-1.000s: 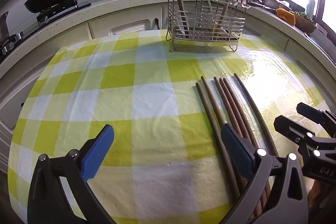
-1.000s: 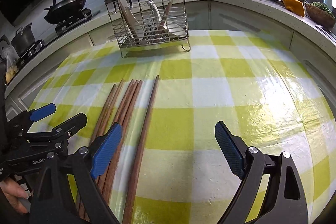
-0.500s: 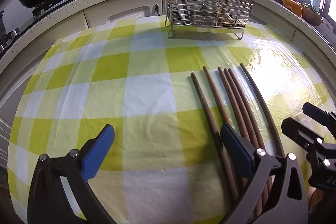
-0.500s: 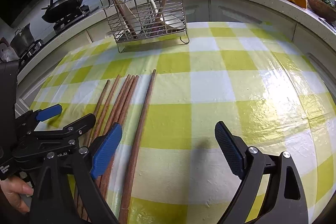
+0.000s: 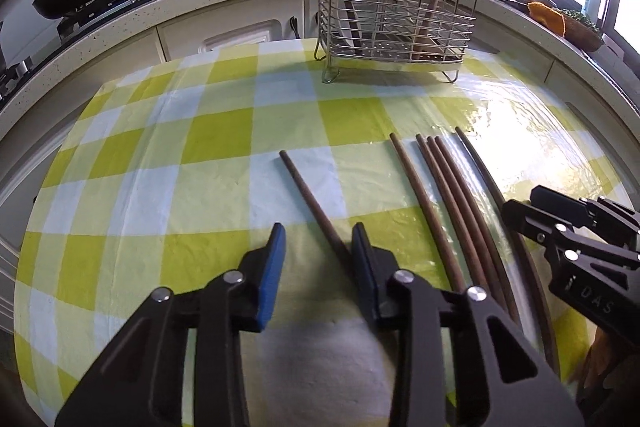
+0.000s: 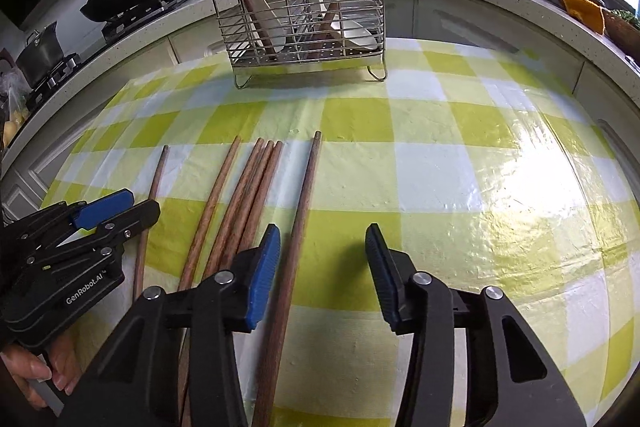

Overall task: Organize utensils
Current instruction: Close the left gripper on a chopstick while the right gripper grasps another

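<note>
Six slim, round, dark-brown wooden chopsticks (image 6: 256, 187) lie on the tabletop (image 6: 460, 187), whose glossy plastic cover is checked yellow-green and white and slightly wrinkled. Beyond them stands a wire utensil rack (image 6: 300, 15) of shiny steel, holding wooden-handled tools. My left gripper (image 5: 318, 259) has blue ribbed pads; its jaws are closing around the leftmost chopstick (image 5: 308, 195), which a second ago lay beside the others and now sits apart from them. My right gripper (image 6: 322, 259) is closing too, with the rightmost chopstick (image 6: 300, 211) between its jaws near the left pad, where before that stick lay outside them. Neither pair visibly pinches yet.
</note>
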{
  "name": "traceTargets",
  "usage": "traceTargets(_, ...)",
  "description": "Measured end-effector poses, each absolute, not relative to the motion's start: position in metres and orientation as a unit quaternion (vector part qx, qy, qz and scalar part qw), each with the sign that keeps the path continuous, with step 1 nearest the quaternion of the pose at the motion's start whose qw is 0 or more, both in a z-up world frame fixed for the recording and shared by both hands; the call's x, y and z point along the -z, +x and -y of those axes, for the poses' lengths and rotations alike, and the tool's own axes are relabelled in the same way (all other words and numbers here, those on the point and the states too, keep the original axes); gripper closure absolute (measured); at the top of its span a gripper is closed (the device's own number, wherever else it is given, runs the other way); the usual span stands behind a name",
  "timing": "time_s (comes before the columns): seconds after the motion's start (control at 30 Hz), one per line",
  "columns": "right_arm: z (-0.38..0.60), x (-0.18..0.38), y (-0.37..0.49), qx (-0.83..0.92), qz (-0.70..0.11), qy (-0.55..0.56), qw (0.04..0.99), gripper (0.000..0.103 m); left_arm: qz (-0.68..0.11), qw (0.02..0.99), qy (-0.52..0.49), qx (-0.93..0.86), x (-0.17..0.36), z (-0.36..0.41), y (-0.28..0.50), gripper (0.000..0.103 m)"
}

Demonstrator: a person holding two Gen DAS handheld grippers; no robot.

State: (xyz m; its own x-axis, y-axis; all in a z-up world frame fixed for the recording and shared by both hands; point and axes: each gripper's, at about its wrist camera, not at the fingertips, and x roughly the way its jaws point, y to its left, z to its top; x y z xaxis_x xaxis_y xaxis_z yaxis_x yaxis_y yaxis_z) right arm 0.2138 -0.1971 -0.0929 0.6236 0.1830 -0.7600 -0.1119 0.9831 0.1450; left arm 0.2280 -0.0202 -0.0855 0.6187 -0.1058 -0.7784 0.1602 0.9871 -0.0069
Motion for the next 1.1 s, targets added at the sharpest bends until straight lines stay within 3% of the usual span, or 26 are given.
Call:
traceTargets(0.2, 0.189, 0.093, 0.221, -0.080, -0.427, 0.026, 0.900, 0.069, -0.430, 0.898, 0.013, 0.090, 0.085, 0.014, 0.229, 0.078)
traceTargets(0.3, 0.193, 0.093, 0.220, -0.078, -0.426, 0.023, 0.901, 0.090, -0.430, 0.898, 0.004, 0.094, 0.085, 0.011, 0.230, 0.078)
traceTargets(0.37, 0.201, 0.094, 0.217, -0.078, -0.426, 0.033, 0.901, 0.092, -0.430, 0.898, -0.001, 0.094, 0.085, 0.010, 0.230, 0.078)
traceTargets(0.67, 0.237, 0.097, 0.206, -0.076, -0.424, 0.062, 0.900, 0.094, -0.430, 0.894, -0.012, 0.126, 0.085, 0.021, 0.233, 0.079)
traceTargets(0.8, 0.243, 0.097, 0.204, -0.077, -0.425, 0.068, 0.899, 0.094, -0.434, 0.886, -0.033, 0.157, 0.087, 0.025, 0.233, 0.094)
traceTargets(1.1, 0.248, 0.098, 0.205, -0.078, -0.425, 0.069, 0.899, 0.093, -0.439, 0.885, -0.036, 0.152, 0.087, 0.026, 0.235, 0.094)
